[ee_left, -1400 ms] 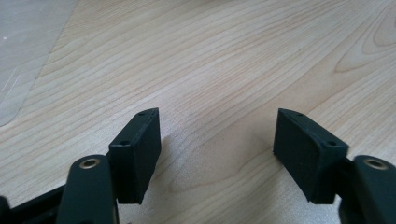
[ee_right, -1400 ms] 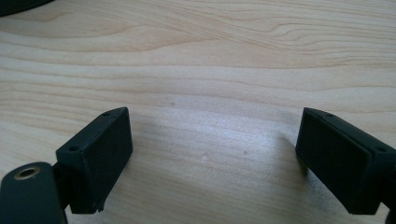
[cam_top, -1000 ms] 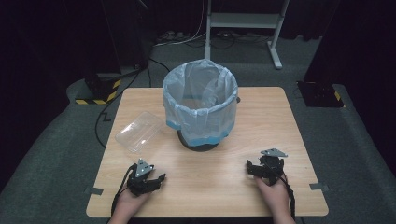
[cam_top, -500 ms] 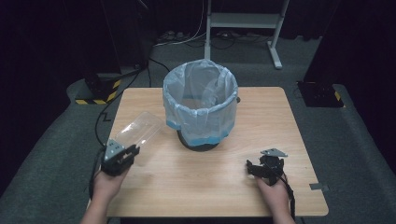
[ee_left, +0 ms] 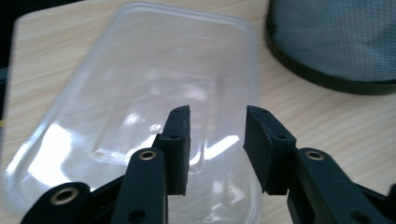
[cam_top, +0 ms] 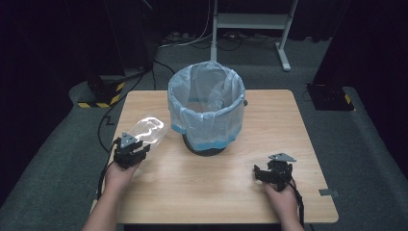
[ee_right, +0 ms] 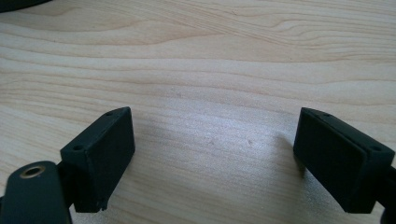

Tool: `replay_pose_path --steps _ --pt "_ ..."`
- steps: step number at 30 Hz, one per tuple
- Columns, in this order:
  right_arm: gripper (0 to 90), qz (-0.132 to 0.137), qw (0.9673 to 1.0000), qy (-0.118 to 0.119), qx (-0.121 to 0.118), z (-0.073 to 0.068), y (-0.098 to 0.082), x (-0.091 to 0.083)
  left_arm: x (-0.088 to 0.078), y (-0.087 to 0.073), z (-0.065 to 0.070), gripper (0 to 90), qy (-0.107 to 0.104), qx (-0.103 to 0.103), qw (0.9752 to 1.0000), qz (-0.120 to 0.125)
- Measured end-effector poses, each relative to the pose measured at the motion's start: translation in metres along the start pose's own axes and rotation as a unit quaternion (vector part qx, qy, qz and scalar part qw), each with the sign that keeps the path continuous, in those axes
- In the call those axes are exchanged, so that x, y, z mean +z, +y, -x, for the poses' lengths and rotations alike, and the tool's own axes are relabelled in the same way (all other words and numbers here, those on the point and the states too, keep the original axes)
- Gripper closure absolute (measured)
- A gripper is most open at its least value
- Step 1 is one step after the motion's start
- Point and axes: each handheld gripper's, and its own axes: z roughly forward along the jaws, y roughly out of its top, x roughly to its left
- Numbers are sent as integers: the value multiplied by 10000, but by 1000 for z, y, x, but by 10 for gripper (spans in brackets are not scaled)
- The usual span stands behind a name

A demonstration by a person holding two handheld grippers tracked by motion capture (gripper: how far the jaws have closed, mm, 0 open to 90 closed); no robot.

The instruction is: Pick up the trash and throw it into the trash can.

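High view: my left gripper (cam_top: pixel 129 153), jaws part-open, reaches a clear plastic tray (cam_top: pixel 146 130); I judge it light, flimsy, slippery—grip its rim. Right gripper (cam_top: pixel 273 173) spread wide.

The wooden table (cam_top: pixel 288 125) has a pale grain surface and stands on grey carpet floor (cam_top: pixel 365 144). Beyond its far edge the room is dark. A white metal stand (cam_top: pixel 250 21) rises at the back, with cables (cam_top: pixel 192 38) lying on the floor at its base. A black box with yellow-black hazard stripes (cam_top: pixel 101 94) sits at far left; another black box (cam_top: pixel 329 96) sits at far right.
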Motion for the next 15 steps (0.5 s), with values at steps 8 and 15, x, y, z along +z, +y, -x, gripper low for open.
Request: replay_pose_path --steps 8,15 --pt "128 -1 10000 7 0 0 0 0 -2 -9 34 615 -415 168 9989 -160" --pt "129 0 10000 9 -1 0 0 0 -12 7 25 628 -107 125 9992 367"
